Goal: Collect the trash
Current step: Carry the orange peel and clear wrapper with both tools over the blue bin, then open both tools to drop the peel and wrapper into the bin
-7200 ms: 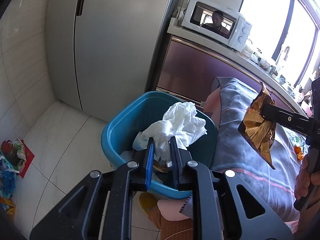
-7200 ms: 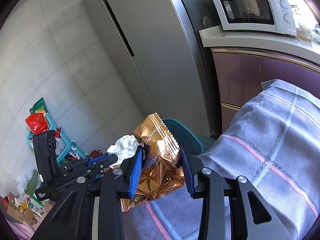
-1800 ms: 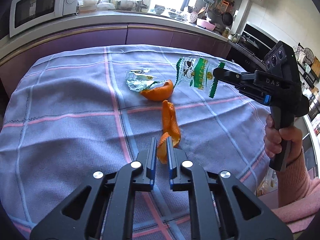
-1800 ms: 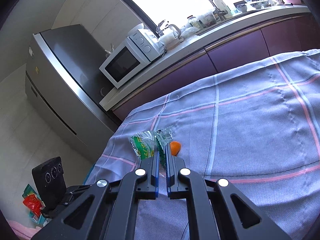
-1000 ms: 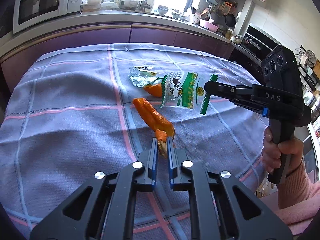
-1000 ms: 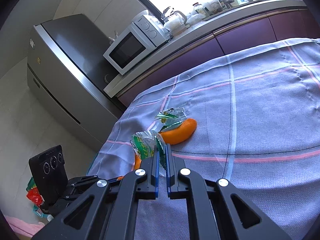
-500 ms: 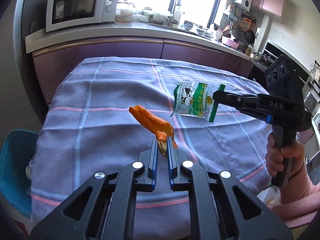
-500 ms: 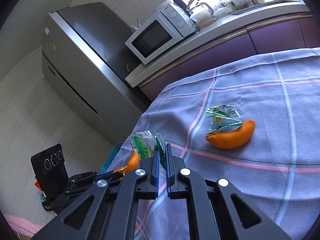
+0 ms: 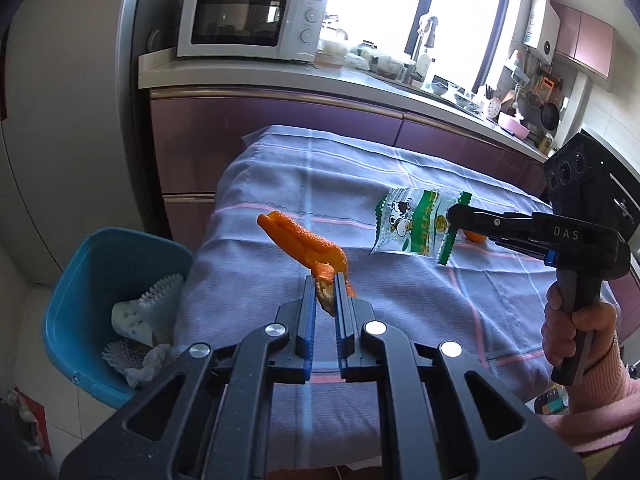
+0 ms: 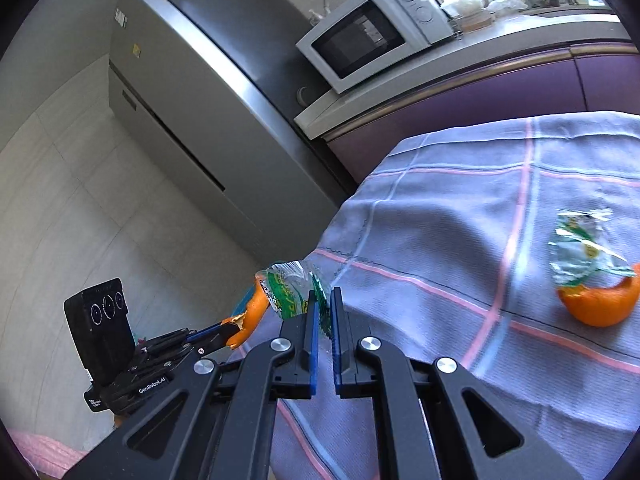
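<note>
Two grippers up, each with one piece of trash. The left gripper point(image 9: 325, 286) has its tongs narrowed tight on one strip of orange peel point(image 9: 302, 242), which sticks up and away over the near edge of the table point(image 9: 400, 300), close beside the bin point(image 9: 80, 312). The right gripper point(image 10: 324, 308) has its tongs pinched on one green-and-white wrapper point(image 9: 416, 224), held level above the table, farther from the bin than the peel. The right hand point(image 9: 576, 332), in a pink sleeve, grips the handle upright.

On the table lie two more pieces: one peel chunk point(image 10: 596, 308) and one crumpled clear wrapper point(image 10: 580, 252) touching its top, both well away from the bin.

One blue bin on the tiled floor, tight against the table's end, with white paper and foam netting inside. The table wears a lilac cloth with pink and blue lines. Behind it: purple cabinets, one microwave point(image 9: 248, 20), one steel fridge point(image 10: 208, 100).
</note>
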### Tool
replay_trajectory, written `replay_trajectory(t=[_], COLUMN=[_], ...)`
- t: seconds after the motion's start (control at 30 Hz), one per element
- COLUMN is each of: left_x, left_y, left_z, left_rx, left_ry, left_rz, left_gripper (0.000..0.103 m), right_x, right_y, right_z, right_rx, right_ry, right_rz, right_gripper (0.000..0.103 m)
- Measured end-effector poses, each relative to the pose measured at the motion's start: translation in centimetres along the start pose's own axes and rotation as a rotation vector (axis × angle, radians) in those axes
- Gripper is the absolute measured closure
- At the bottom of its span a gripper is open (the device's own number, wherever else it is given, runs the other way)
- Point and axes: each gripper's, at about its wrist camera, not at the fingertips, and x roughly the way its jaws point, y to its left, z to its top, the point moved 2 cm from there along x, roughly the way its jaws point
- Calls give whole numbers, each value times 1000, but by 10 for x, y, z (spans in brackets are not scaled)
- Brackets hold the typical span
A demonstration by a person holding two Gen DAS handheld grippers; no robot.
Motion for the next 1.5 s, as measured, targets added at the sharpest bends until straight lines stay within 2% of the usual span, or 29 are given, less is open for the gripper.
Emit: replay_trajectory(t=[0.33, 0.7, 1.5], left_x=[-29, -46, -24], left_y=[54, 95, 153], left_z=[-5, -13, -42], left_rx=[-77, -138, -257], left_ry=[-35, -46, 30], left_rz=[102, 182, 268], left_gripper=[94, 94, 94], right_x=[50, 91, 177], right_y=[33, 65, 105], right_z=[4, 4, -2], right_rx=[-50, -104, -184], right_ry=[82, 152, 273], right_rz=[56, 87, 75], right_gripper=[98, 98, 98])
